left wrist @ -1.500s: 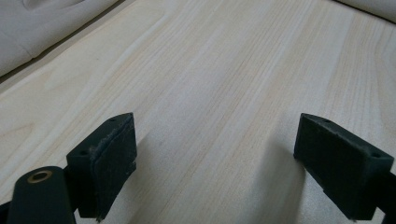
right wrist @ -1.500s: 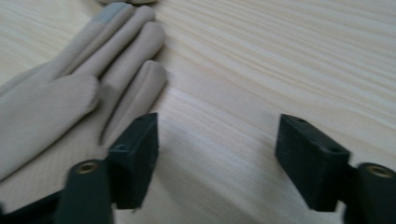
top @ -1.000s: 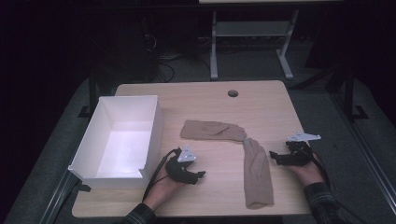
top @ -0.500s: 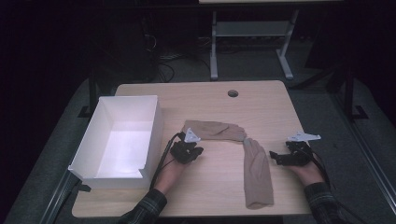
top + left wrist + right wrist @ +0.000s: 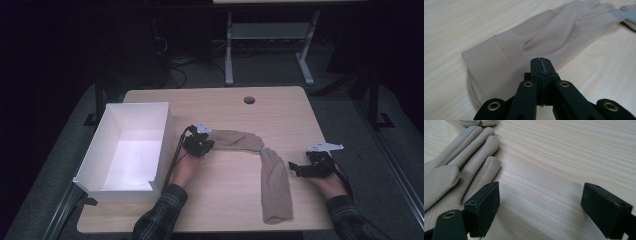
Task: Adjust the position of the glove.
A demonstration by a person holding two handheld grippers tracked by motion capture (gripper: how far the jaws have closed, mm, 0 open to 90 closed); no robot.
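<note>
Your left gripper's fingers (image 5: pixel 541 72) are clenched, the two flat black pads pressed face to face with only a thin seam between them, and you cannot tell whether any cloth is caught in that seam. They sit over the cuff end of the first beige glove (image 5: pixel 531 47), a soft knit piece with ribbed panels across the palm and a plain, smooth cuff band. From above, your left gripper (image 5: pixel 199 144) rests at the cuff of that glove (image 5: pixel 235 140), just beside the right wall of the white box (image 5: pixel 155 145).

Your right gripper's fingers (image 5: pixel 482 208) are released, the blocky matte black pads standing wide apart over bare wood. The second beige glove (image 5: pixel 456 170) lies just beside the left pad, its rounded fingers stretched out flat and one fingertip capped in pale grey. From above, your right gripper (image 5: pixel 300 169) sits near the tabletop's right edge, just right of that glove (image 5: pixel 275 182), which runs lengthwise toward the tabletop's near edge.

The two gloves meet at their fingertips around the middle of the tabletop (image 5: pixel 225 105), forming a bent line. The tabletop is pale, straight-grained wood with rounded corners and a small round hole (image 5: pixel 249 99) near its far edge. The box is rectangular, open-topped, thin-walled and smooth, set along the tabletop's left edge.
</note>
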